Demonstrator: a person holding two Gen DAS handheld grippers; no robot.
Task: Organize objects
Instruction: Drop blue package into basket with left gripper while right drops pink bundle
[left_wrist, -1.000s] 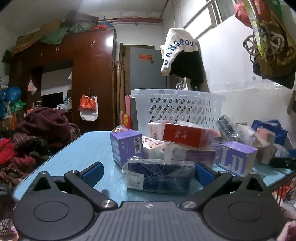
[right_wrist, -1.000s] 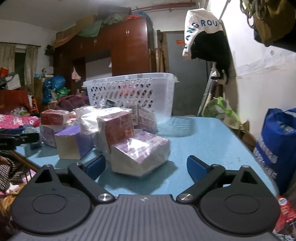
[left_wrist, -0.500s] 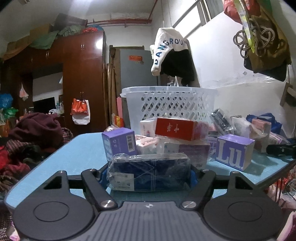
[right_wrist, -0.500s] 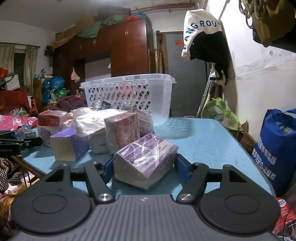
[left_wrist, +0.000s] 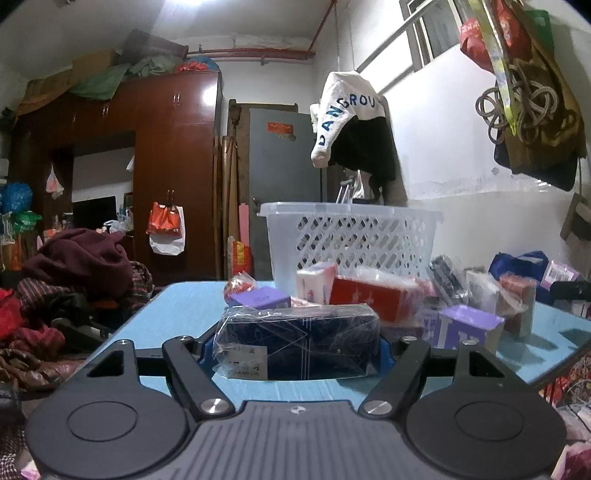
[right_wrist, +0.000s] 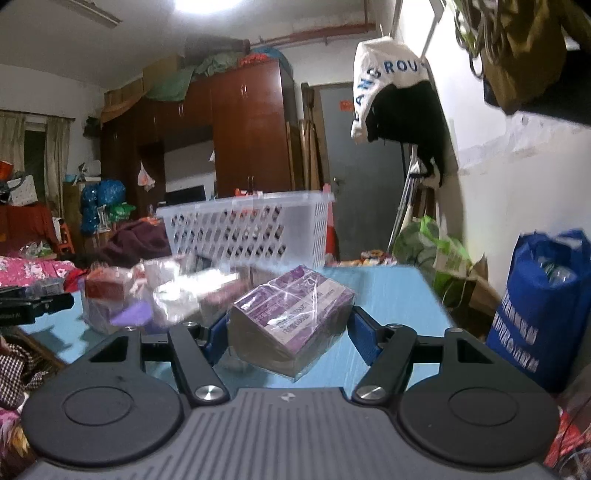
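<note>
— Pinching what, and why held level?
— Your left gripper (left_wrist: 297, 349) clamps the dark box (left_wrist: 299, 345), your right gripper (right_wrist: 288, 332) the purple box (right_wrist: 291, 319), both over the tabletop (left_wrist: 173, 310), probably bound for the basket (left_wrist: 351, 236).

The left tool (left_wrist: 297, 347) is clamping a dark blue wrapped box (left_wrist: 299, 345) between its blue pads; the right tool (right_wrist: 288, 328) is gripping a purple wrapped box (right_wrist: 291, 317), tilted.

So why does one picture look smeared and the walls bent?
Right wrist view: motion blur smears the white basket and box pile; the held purple box stays sharp. Left wrist view: crisper, with ceiling-light glare on the wardrobe. Both: fisheye lenses bend the edges.
</note>
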